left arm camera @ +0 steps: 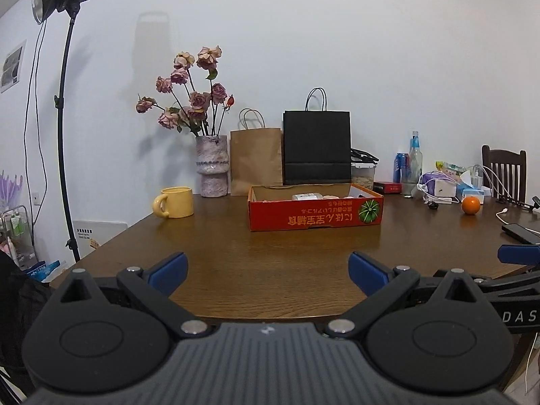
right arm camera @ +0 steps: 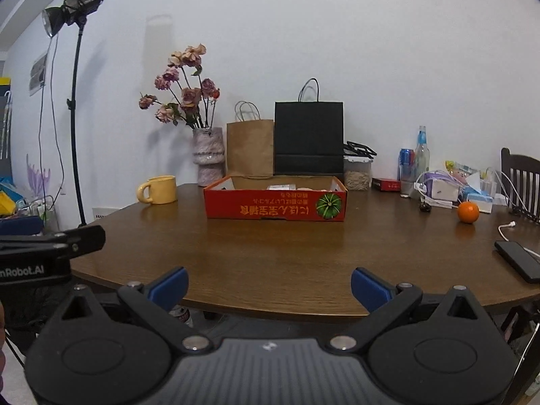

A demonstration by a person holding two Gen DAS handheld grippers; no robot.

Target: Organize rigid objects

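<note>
A shallow red cardboard box (left arm camera: 315, 211) with orange print and a green pumpkin picture is seen resting on the dark, wood-grained counter (left arm camera: 270, 263), towards its far side; a few pale objects are glimpsed inside it, too hidden to be identified. A glossy yellow mug (left arm camera: 173, 201) is placed to the left of the box, well apart from it, and a round orange (left arm camera: 470, 205) is set well to the right, near a flat black phone (right arm camera: 518, 260) at the counter's right edge. Behind the box, a rough, speckled ceramic vase (left arm camera: 212, 170) of dried roses, a brown paper bag (left arm camera: 255, 161) and a black paper bag (left arm camera: 316, 146) are stood upright against the white wall. Further right, a clear lidded container (left arm camera: 362, 173), a blue can (left arm camera: 401, 167) and a glass bottle (left arm camera: 415, 158) are grouped with white cables. The left claw (left arm camera: 268, 273) is held released above the near part of the counter, its blue-padded fingers (left arm camera: 168, 270) spread wide with nothing between them. The right claw (right arm camera: 269, 287) is likewise spread and empty at the counter's rounded near edge.
</note>
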